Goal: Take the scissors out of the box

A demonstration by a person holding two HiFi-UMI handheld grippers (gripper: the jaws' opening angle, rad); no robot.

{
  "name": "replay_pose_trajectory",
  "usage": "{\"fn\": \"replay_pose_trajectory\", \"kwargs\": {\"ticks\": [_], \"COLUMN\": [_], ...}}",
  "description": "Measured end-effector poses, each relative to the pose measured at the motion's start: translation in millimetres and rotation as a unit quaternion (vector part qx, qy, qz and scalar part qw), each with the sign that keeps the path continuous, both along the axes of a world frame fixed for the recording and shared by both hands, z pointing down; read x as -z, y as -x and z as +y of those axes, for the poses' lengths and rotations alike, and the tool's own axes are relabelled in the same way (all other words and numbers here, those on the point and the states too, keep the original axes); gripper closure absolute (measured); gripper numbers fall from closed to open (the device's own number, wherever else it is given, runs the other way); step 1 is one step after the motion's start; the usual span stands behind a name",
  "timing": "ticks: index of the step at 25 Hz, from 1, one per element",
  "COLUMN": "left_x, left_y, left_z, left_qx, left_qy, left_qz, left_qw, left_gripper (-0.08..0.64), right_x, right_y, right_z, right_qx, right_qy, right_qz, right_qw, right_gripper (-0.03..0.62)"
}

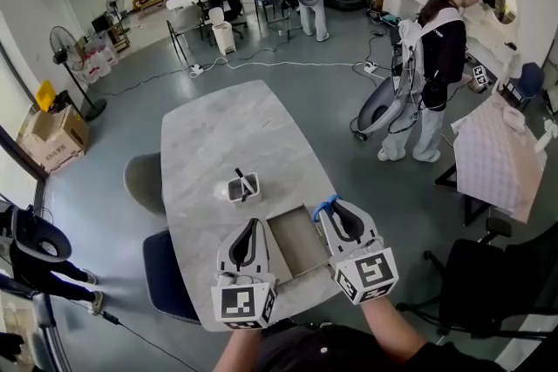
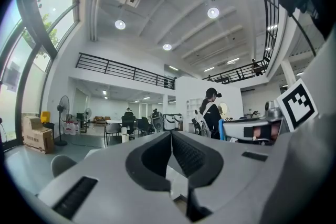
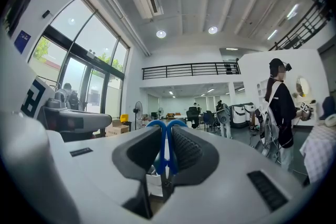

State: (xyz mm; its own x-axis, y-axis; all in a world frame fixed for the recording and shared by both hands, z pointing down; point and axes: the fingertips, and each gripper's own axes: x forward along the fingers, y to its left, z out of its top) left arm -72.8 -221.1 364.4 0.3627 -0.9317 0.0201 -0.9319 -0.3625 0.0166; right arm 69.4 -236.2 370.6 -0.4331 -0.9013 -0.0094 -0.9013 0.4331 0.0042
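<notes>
Head view: one box (image 1: 296,243), one scissors (image 1: 324,206)

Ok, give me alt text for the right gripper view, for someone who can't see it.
The right gripper is shut on the blue handles of the scissors, filling the lower half of the view. Behind it are tall windows on the left and a person standing on the right.

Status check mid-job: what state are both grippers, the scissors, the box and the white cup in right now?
Left gripper: shut, empty.
Right gripper: shut on the scissors.
Scissors: held by the blue handles, blades hidden.
Box: open, flat on the table, inside looks bare.
White cup: upright, dark items inside.
</notes>
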Motion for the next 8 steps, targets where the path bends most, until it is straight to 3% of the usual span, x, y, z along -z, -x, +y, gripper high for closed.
{"fn": "replay_pose_trajectory", "kwargs": {"ticks": [8], "left_x": [-2.7], "left_y": [5.5], "left_z": [0.5], "left_qx": [0.002], "left_qy": [-0.002], "left_qz": [0.004], "left_qw": [1.0], "left_gripper": [0.543], "right_x": [-0.3], "right_y": [8.0], "right_z": [1.0], "right_qx": [0.004], "right_qy": [-0.005], "right_qz": [0.005], "right_qw": [1.0], "right_gripper": [0.528]}}
